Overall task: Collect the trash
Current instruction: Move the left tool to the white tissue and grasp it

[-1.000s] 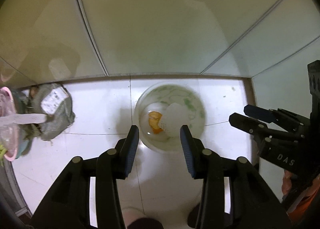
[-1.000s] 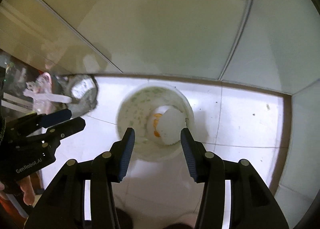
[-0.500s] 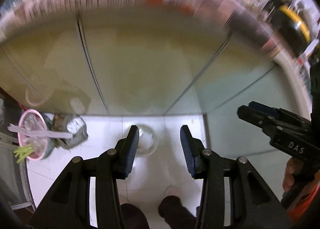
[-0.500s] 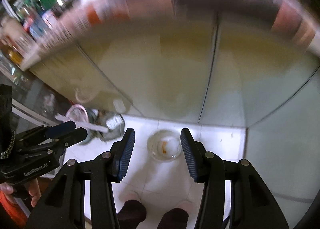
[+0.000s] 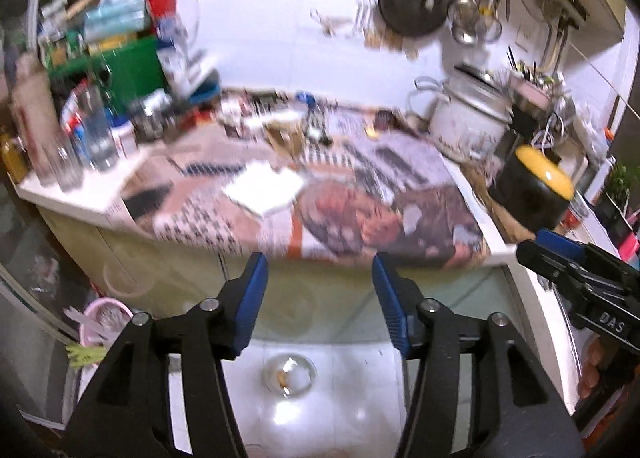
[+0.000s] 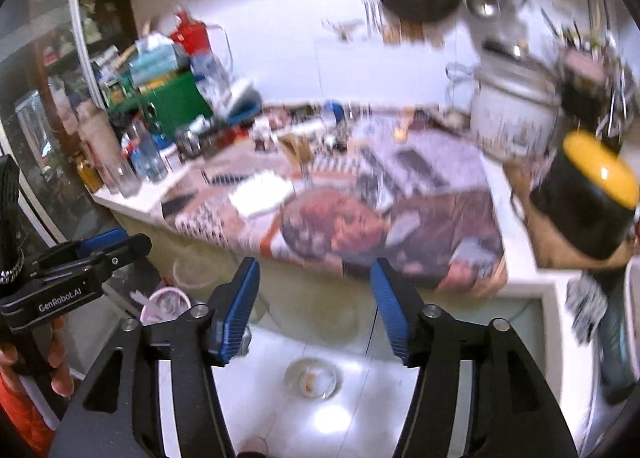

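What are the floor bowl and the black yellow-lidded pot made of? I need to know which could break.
The bowl on the floor looks like clear glass or plastic: the tile shows through its wall, scraps inside. The black pot seems glossy, its yellow lid catching a highlight, perhaps plastic or enamel; blur leaves it open.

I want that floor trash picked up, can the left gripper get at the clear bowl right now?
Probably not yet: the left gripper is open and unobstructed, but the clear bowl sits far below on the floor.
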Demonstrator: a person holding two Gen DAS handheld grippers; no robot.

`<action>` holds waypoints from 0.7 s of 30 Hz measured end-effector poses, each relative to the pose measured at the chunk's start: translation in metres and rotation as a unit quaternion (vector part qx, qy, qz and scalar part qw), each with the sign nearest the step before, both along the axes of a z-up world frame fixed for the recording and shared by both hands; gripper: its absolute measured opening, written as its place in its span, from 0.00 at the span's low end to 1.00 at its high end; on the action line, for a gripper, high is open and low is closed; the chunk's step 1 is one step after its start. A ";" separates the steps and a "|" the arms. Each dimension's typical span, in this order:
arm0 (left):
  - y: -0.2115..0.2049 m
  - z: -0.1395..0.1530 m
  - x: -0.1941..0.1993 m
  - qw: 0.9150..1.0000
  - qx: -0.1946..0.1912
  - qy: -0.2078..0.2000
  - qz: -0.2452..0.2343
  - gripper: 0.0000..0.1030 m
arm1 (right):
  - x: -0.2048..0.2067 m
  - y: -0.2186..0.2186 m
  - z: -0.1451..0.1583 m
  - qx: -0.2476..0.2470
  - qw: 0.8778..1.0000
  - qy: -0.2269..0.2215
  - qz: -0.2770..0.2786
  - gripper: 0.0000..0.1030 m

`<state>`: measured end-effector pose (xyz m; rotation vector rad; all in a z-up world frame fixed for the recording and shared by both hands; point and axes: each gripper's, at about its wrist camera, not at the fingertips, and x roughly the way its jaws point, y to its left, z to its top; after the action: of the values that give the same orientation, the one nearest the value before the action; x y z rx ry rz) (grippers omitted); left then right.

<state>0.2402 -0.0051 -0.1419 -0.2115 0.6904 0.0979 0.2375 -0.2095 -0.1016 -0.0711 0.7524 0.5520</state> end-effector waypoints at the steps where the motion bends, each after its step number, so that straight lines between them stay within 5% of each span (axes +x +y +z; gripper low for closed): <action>1: 0.002 0.005 0.001 1.000 0.005 -0.006 0.004 0.58 | -0.001 0.003 0.006 0.000 1.000 -0.007 0.001 0.58; 7: 0.032 0.021 0.021 0.999 0.033 -0.025 0.022 0.79 | 0.027 0.028 0.017 0.006 1.000 -0.012 0.010 0.60; 13: 0.095 0.002 0.083 0.999 0.034 -0.014 0.017 0.79 | 0.072 0.064 -0.001 0.001 1.000 0.014 -0.004 0.60; 21: 0.178 -0.045 0.198 0.996 0.000 0.072 -0.052 0.79 | 0.158 0.131 -0.045 -0.003 0.992 0.105 -0.067 0.60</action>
<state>0.4384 0.1724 -0.1868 -0.1691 0.8428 0.0130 0.3952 -0.0789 -0.1468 0.0319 0.9558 0.4334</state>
